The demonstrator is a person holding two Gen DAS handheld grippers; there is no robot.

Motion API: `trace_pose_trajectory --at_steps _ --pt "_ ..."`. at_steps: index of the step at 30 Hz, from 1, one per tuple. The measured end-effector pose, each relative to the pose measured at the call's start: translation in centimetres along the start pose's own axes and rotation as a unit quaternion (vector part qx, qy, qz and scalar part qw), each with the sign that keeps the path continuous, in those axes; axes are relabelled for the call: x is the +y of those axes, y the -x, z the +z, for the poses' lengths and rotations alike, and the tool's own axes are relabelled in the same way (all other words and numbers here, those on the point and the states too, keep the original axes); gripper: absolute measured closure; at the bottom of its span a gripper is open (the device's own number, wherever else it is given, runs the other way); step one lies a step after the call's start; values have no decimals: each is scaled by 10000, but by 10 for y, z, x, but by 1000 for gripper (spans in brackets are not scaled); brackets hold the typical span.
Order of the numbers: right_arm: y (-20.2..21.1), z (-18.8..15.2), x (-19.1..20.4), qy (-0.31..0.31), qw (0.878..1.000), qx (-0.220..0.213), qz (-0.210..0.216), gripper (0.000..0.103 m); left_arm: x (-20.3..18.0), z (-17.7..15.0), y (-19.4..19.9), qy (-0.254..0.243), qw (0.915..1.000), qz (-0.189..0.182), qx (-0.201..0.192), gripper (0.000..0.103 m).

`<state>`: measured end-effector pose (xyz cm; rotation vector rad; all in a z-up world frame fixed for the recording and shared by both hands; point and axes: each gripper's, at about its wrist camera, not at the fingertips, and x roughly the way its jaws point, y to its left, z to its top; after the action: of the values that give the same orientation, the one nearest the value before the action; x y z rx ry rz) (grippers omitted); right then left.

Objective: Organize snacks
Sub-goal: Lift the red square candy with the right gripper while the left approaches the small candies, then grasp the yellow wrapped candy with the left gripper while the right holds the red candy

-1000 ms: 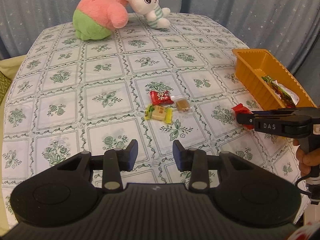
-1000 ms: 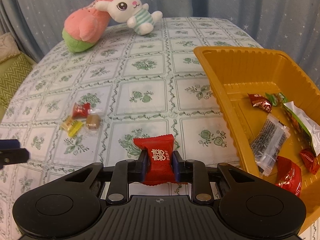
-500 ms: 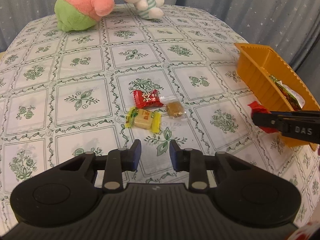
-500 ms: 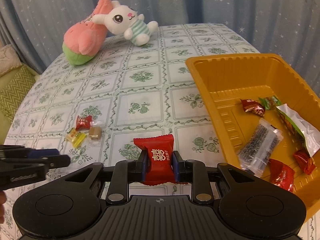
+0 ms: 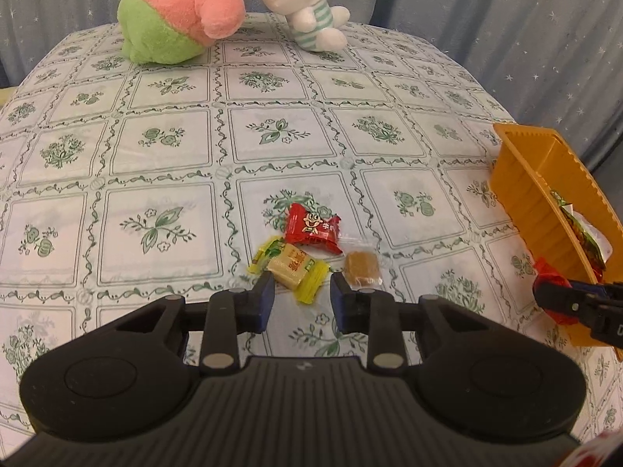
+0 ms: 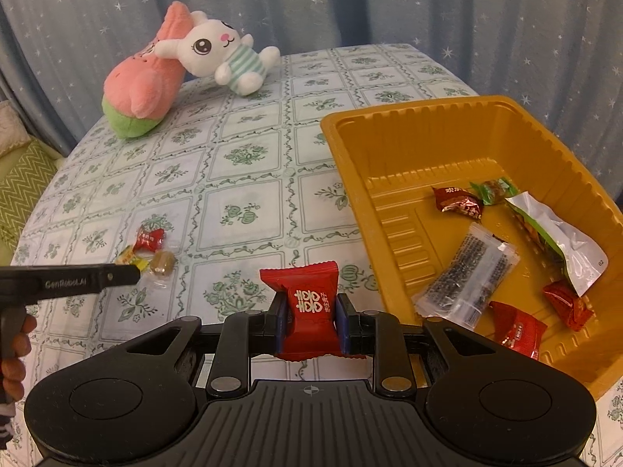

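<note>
Glossy plastic tray (image 6: 393, 124), plush toys (image 6: 140, 89)

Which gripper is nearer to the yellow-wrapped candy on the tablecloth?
Left. The left gripper hangs right over the yellow-wrapped candy, jaws open. The right gripper, shut on a red candy packet, is beside the orange tray.

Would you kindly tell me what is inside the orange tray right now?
Inside the orange tray lie three red candies, a green-wrapped candy, a clear packet of dark snack and a green-and-silver pouch. Whatever sits under the pouch is covered.
</note>
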<state>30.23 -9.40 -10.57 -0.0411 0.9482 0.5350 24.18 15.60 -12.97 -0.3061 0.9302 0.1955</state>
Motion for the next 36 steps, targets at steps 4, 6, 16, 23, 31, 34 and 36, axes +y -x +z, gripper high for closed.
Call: trace_pose_trajectory --at_steps 4,6,16,23,31,34,36 --pt "0 2 -2 -3 10000 -13 15 77 -3 6 -5 -7 10000 69 -16 67" --pt "1 2 -2 -4 10000 -23 31 77 -6 10 -9 -36 9999 137 -47 63" --pt "2 6 -4 3 9999 -37 113 77 -14 16 -21 -618 9969 453 -183 66" --pt "2 6 -5 16 9999 -32 134 77 -9 15 -19 -739 9957 521 -180 82" --pt "4 5 0 65 9998 -47 208 77 -5 8 -10 -762 9954 575 -70 83" --pt "8 4 2 86 9997 -61 242 77 -4 4 -5 -759 9953 608 -14 83" --pt "10 3 4 99 9995 -82 274 77 -3 1 -1 -768 9950 632 3 83"
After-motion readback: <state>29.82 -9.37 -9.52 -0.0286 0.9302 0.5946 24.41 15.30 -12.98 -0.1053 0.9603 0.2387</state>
